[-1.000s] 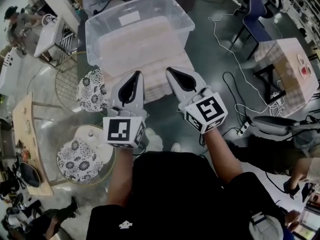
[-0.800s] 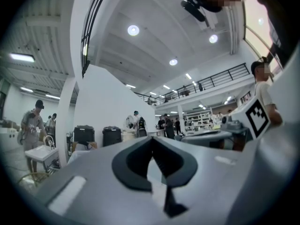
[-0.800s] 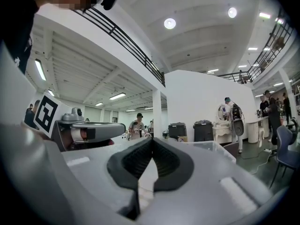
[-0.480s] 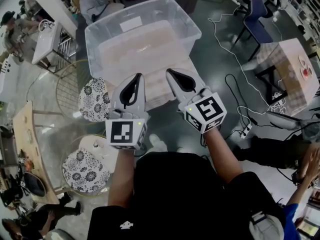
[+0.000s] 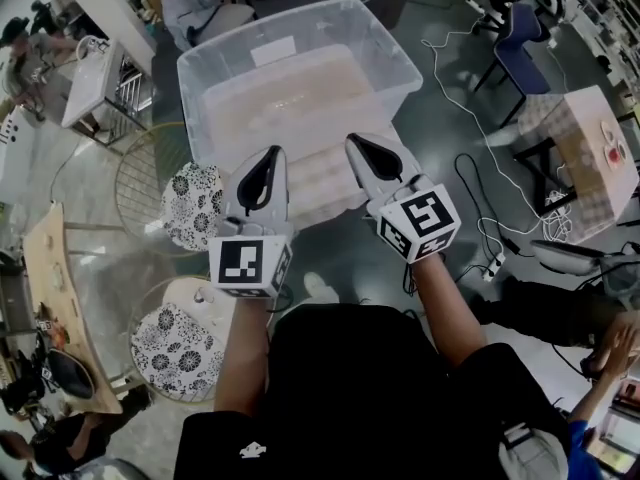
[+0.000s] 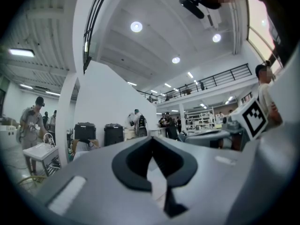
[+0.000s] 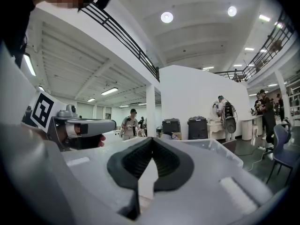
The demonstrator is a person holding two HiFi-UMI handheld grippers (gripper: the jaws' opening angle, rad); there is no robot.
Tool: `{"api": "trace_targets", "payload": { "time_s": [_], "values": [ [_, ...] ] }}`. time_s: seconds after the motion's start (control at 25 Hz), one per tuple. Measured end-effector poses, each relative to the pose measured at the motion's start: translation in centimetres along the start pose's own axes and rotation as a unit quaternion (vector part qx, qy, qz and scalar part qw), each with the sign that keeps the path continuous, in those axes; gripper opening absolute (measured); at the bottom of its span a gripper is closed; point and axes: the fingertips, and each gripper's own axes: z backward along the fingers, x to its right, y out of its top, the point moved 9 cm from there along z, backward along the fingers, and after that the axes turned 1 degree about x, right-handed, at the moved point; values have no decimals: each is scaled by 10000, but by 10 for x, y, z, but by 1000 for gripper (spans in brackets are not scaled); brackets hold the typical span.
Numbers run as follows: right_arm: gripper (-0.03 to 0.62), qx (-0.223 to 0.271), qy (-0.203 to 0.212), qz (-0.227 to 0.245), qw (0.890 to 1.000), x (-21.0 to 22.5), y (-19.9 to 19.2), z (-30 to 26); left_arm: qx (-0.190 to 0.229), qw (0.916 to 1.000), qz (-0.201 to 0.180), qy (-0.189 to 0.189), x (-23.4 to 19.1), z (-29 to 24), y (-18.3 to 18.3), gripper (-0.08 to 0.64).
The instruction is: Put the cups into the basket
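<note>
A large clear plastic bin (image 5: 395,46) stands on a pale slatted wooden table (image 5: 325,196) straight ahead of me. I see no cups in any view. My left gripper (image 5: 268,154) and right gripper (image 5: 353,140) are held side by side, level, their tips over the near edge of that table. Both are shut with nothing between the jaws. In the left gripper view the left gripper (image 6: 151,138) has its jaws meeting at the tip. The right gripper (image 7: 152,139) looks the same in its own view, with the bin's rim (image 7: 220,150) just past it.
Two floral-patterned stools (image 5: 192,203) (image 5: 180,353) and a round wire frame (image 5: 135,173) stand at my left, beside a wooden table (image 5: 48,278). Cables (image 5: 480,193), a blue chair (image 5: 520,53) and another table (image 5: 580,153) are at the right. People stand around the hall.
I have walked forward with both grippers, which now reach the table's near edge. The bin looks nearer. Both grippers stay shut.
</note>
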Motion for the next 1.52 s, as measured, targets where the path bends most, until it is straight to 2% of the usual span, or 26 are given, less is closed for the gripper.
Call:
{"api": "trace_targets", "payload": {
  "time_s": [0.28, 0.44, 0.72, 1.0, 1.32, 1.52],
  "values": [
    [0, -80, -553, -140, 9983, 16, -3, -9, 27, 9998, 174, -72, -31, -5, -9, 6],
    [0, -115, -732, -87, 9972, 11, -2, -14, 16, 9994, 288, -180, -46, -6, -14, 6],
    [0, -157, -753, -29, 9970, -4, -8, -23, 0, 9988, 432, -245, -57, -2, -24, 5],
    [0, -247, -896, -71, 9956, 2, -12, -21, -35, 9982, 524, -292, -60, -7, -27, 6],
    [0, -374, -960, -105, 9946, 29, -26, -24, -103, 9977, 572, -352, -53, -35, -35, 6],
    [0, -685, -935, -150, 9931, 56, -50, -28, -226, 9976, 556, -344, -48, -57, -42, 6]
  ]
}}
